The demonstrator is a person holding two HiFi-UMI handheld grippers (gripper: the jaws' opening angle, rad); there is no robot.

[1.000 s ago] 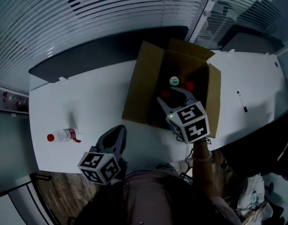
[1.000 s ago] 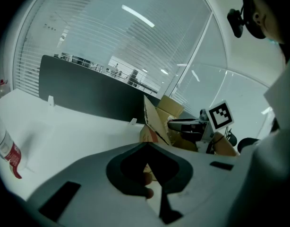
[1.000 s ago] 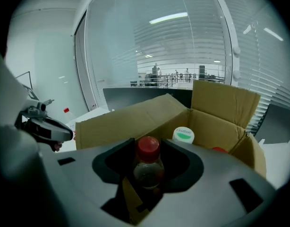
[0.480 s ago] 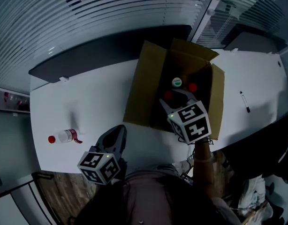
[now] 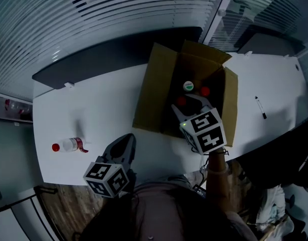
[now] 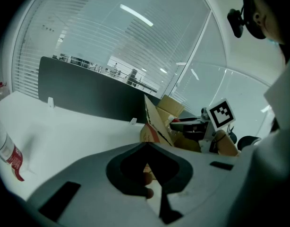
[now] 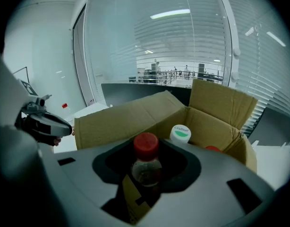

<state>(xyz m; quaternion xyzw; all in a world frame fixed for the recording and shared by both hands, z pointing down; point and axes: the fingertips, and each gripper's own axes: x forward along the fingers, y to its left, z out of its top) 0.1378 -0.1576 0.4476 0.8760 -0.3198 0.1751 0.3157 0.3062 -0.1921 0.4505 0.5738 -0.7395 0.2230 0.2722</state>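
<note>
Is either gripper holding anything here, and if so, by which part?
The right gripper grips a red-capped clear bottle by its upper body, just below the cap, at the open cardboard box. The left gripper is shut and empty.

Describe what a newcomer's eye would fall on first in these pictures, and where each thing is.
An open cardboard box sits on the white table, right of centre. The right gripper reaches into it, jaws closed on a red-capped bottle. Far left, a second bottle lies on its side; the shut left gripper hovers near the front edge.
</note>
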